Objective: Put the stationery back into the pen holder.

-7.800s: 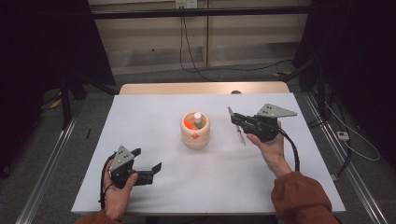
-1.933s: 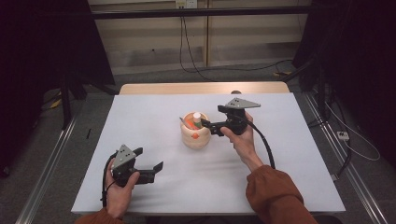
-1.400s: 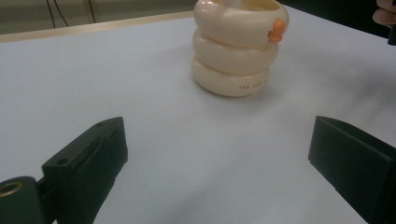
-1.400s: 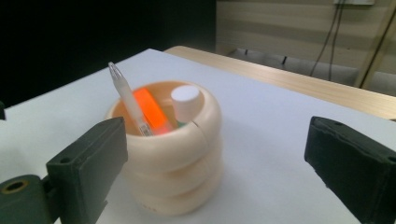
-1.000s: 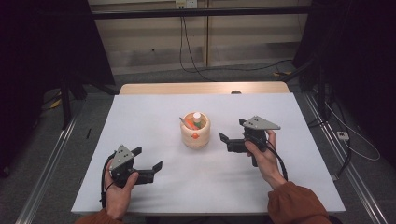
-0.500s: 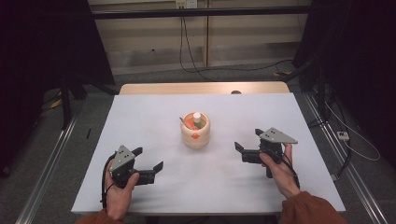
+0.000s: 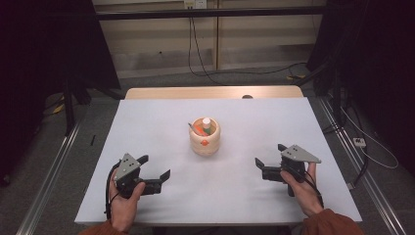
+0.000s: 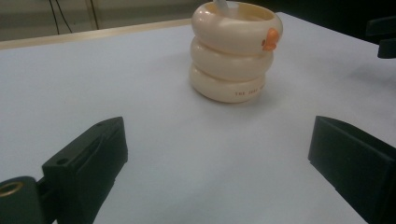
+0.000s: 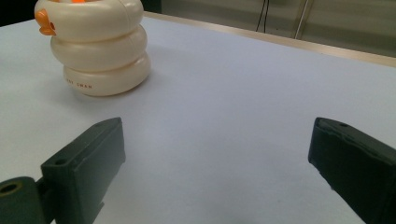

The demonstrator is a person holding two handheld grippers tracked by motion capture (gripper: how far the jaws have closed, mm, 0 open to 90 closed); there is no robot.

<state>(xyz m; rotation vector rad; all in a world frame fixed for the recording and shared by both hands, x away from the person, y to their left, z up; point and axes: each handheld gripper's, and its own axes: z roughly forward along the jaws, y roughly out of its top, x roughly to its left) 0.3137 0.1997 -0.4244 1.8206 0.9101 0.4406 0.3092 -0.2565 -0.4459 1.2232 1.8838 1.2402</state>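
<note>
A cream pot (image 7: 205, 136) made of three stacked rings, with a small orange duck bill on its front, stands at the middle of the white table (image 7: 147, 122). A white-capped item, something orange and a thin grey tool stick out of it. My left gripper (image 7: 155, 166) rests open near the front left, its jaws wide apart and empty, facing the pot (image 8: 233, 51). My right gripper (image 7: 270, 154) is open and empty at the front right, some way from the pot (image 9: 98, 46). In the gripper views each gripper (image 8: 219, 158) (image 9: 215, 158) has only bare table between its jaws.
A wooden strip (image 7: 210, 92) runs along the table's far edge. Metal rails (image 7: 54, 166) lie on the floor either side, with cables (image 7: 205, 68) behind. The right gripper's jaw tips (image 8: 383, 35) appear at the far right of the left gripper view.
The right gripper carried a thin grey tool to the pot, let it go there, and has drawn back empty to the front right. The left gripper has stayed put.
</note>
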